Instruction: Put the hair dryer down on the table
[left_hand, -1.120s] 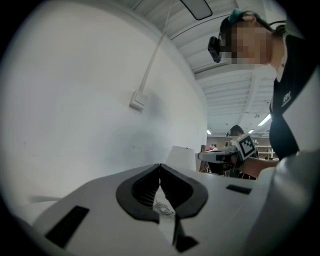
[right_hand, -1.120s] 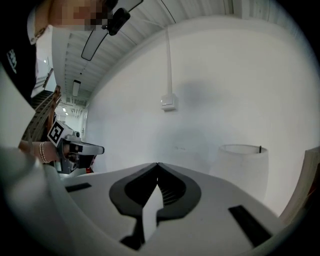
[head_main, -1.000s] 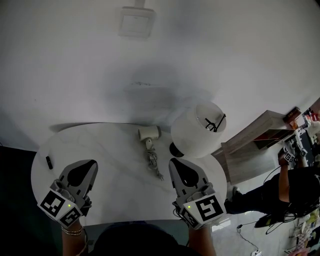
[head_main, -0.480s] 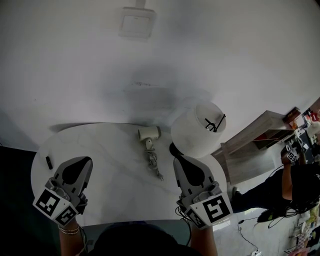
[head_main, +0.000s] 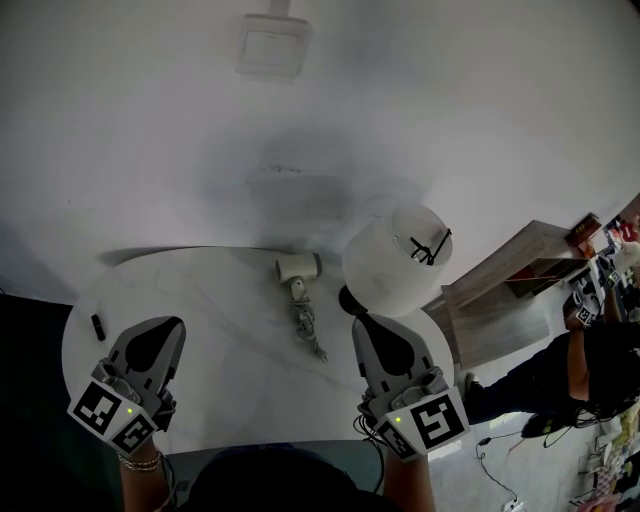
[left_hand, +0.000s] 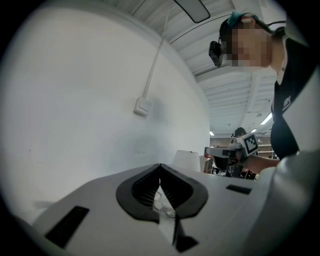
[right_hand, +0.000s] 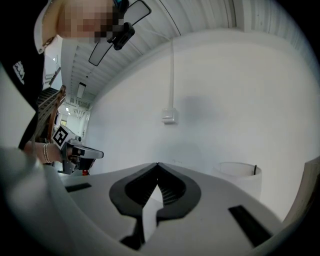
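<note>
The white hair dryer (head_main: 297, 268) lies on the white oval table (head_main: 230, 400) near its far edge. Its handle points toward me and its bundled cord (head_main: 308, 330) trails off it. My left gripper (head_main: 172, 323) hovers over the table's near left part, well clear of the dryer. It is shut, with nothing between its tips. My right gripper (head_main: 362, 322) hovers at the near right beside the cord's end, also shut and empty. In the left gripper view, a bit of cord (left_hand: 163, 202) shows through the gap below the closed tips.
A white lamp shade (head_main: 397, 258) stands at the table's far right, close to my right gripper. A small black object (head_main: 97, 325) lies at the left edge. A wall box (head_main: 272, 42) is above, and a wooden shelf (head_main: 520, 270) and a person (head_main: 590, 370) are off to the right.
Both grippers have drifted slightly apart, the left one leftward and the right one rightward. The hair dryer and cord lie where they were.
</note>
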